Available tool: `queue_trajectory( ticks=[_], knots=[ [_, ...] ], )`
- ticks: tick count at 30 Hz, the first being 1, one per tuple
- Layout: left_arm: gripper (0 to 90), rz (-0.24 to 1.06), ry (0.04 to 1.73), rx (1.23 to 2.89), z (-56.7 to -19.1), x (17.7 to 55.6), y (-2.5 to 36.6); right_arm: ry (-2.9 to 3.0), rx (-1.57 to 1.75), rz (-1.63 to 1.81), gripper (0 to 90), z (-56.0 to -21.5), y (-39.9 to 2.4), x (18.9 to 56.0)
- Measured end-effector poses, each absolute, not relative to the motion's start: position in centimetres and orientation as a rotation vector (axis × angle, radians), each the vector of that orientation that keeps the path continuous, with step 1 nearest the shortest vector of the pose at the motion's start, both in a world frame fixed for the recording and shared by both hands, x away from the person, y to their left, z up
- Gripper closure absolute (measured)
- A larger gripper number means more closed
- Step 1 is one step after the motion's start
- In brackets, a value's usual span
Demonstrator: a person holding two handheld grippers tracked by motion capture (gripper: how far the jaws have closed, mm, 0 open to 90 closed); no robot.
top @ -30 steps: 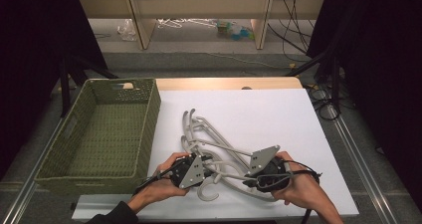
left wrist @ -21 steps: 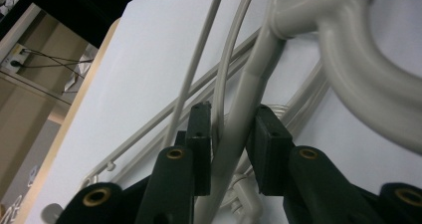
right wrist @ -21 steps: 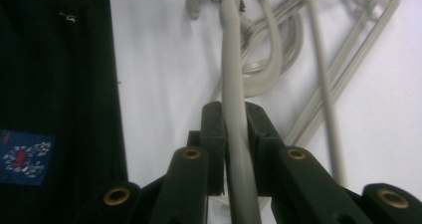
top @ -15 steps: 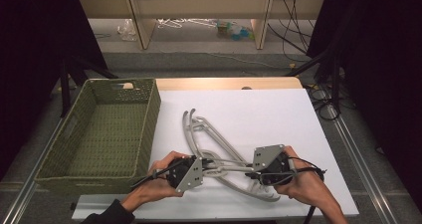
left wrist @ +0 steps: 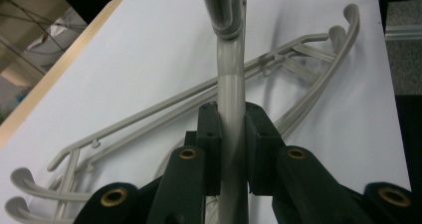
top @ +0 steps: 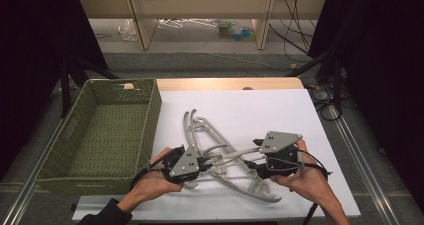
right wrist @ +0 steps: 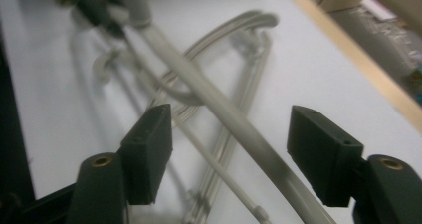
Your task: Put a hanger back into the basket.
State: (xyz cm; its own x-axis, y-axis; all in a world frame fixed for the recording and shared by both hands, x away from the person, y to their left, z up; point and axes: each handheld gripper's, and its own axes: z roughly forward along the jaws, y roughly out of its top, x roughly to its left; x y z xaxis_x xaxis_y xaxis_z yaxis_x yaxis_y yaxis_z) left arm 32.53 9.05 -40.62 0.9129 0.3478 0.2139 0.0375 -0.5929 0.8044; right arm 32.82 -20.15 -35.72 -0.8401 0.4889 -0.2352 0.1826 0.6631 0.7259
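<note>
My left tool (left wrist: 232,149) clamps one hanger (left wrist: 230,92) above the counter (top: 300,110), right of the basket (top: 150,115); my right tool (right wrist: 231,154) has just been opening, jaws apart around it (untouching). One-ended, it could swing, snagging the hangers (top: 200,130) beneath.

A white sheet (top: 280,110) covers the wooden desk (top: 225,83). Beyond it lies grey floor (top: 200,62), then a pale wooden shelf unit (top: 135,15) with small clutter under it. Dark curtains (top: 380,60) flank both sides; black cables (top: 295,20) trail at right.

Grey plastic hangers (top: 225,160), overlapping on the white table, one lifted at a slant
</note>
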Motion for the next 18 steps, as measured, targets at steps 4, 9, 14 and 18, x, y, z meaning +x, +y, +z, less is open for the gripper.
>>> queue_trajectory(
  ticks=[4,9,14,18],
  knots=[
    [79.3,0.372,0.429,2.125,-40.2,33.1,9.8,2.385,0.589,1.104,32.9,-34.7,-20.5,32.5],
    [79.3,0.293,0.551,2.044,-39.9,33.8,11.2,2.421,0.612,1.100,32.0,-35.2,-20.0,31.8],
    [79.3,0.248,0.629,1.987,-39.4,34.1,12.2,2.476,0.609,1.074,31.3,-37.1,-19.3,31.1],
    [79.3,0.199,0.674,1.959,-38.7,33.9,12.9,2.510,0.626,1.064,31.2,-38.4,-19.2,30.6]
  ],
)
